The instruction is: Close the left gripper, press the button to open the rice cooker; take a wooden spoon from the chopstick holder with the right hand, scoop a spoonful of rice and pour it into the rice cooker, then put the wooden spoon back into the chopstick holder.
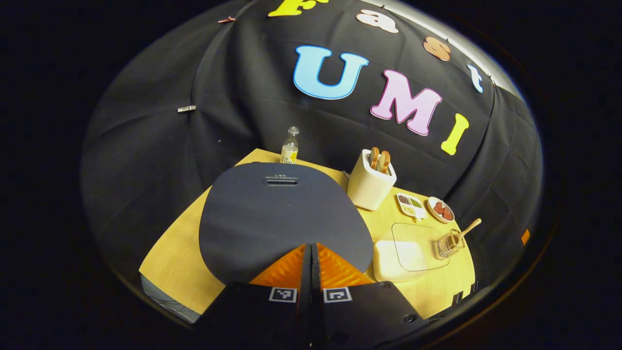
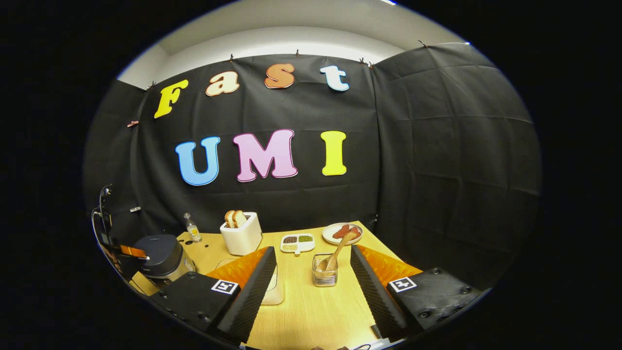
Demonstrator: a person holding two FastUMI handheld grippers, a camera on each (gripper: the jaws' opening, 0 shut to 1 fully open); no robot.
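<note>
Two fingers of the left gripper (image 1: pixel 311 253) are pressed together with nothing between them, hovering just over the near edge of the rice cooker (image 1: pixel 284 218); its dark lid is still down. Step in hand, by my reading: pressing the open button. The small slot-like mark (image 1: pixel 281 181) at the lid's far end, straight ahead of the fingertips, may be the latch; I cannot tell for sure. To do it well: keep the fingers shut so they act as one blunt tip, centre that tip on the button before bearing down, and push straight so the cooker does not slide on the counter (image 1: pixel 170 262). Clear the lid's swing path afterwards.

The right gripper (image 2: pixel 311 272) has its fingers wide apart and empty, with the wire chopstick holder (image 2: pixel 324 276) standing between and just beyond them, the wooden spoon (image 2: pixel 335 255) leaning in it, handle away to the right. Well lined up for the later pick.

View differences: the left gripper view gives the lid's top and the pale lidded box (image 1: pixel 408 253) to the right of its fingers. The right gripper view gives the cooker's side profile (image 2: pixel 163 260), far off to the left of its fingers.
</note>
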